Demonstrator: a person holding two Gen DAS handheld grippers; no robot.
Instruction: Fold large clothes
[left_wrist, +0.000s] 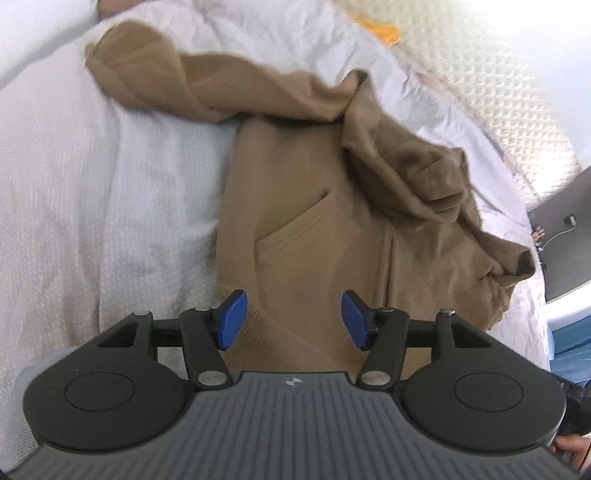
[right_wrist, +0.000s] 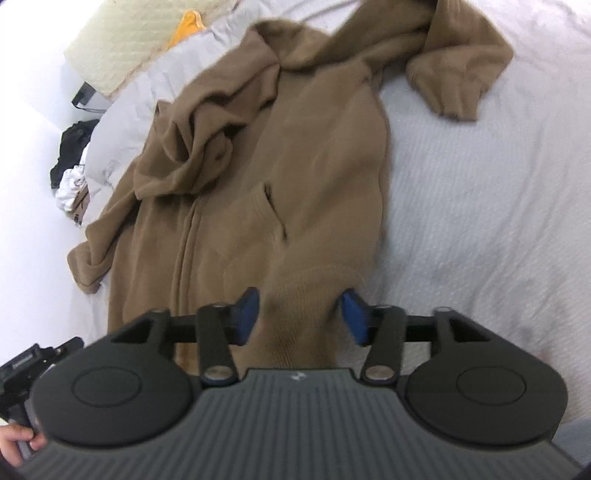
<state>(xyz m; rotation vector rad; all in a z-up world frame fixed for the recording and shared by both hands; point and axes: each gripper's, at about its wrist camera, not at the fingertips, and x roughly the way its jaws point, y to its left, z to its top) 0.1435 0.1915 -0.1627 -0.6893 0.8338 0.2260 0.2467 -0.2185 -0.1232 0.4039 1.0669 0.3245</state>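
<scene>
One brown zip-front garment (left_wrist: 314, 221) lies spread on a bed with a white textured cover (left_wrist: 74, 221), its ribbed hem nearest both cameras. The left claw (left_wrist: 291, 319) stands open above that hem, blue pads (left_wrist: 232, 319) apart and nothing pressed between them; the hem lies just below and in front of its fingers. The right claw (right_wrist: 301, 317) is also open, pads spread, with a raised fold of the ribbed hem (right_wrist: 303, 302) standing in the gap; the cloth looks loose there rather than pinched, though blur hides whether it touches a pad.

In the right wrist view, one slanted pocket (right_wrist: 273, 210) shows on the garment's front beside the zip line. One sleeve (right_wrist: 458, 74) is flung outward on the right, and the hood and other sleeve are bunched in a heap (right_wrist: 199, 147) on the left. To the right of the garment the bed cover is bare and wide; to the left the garment's edge runs near the side of the bed.

At the far end lie one cream quilted pillow (right_wrist: 122, 48) and one yellow item (right_wrist: 188, 27). Beside the bed sits one pile of black and white clothing (right_wrist: 74, 158).
</scene>
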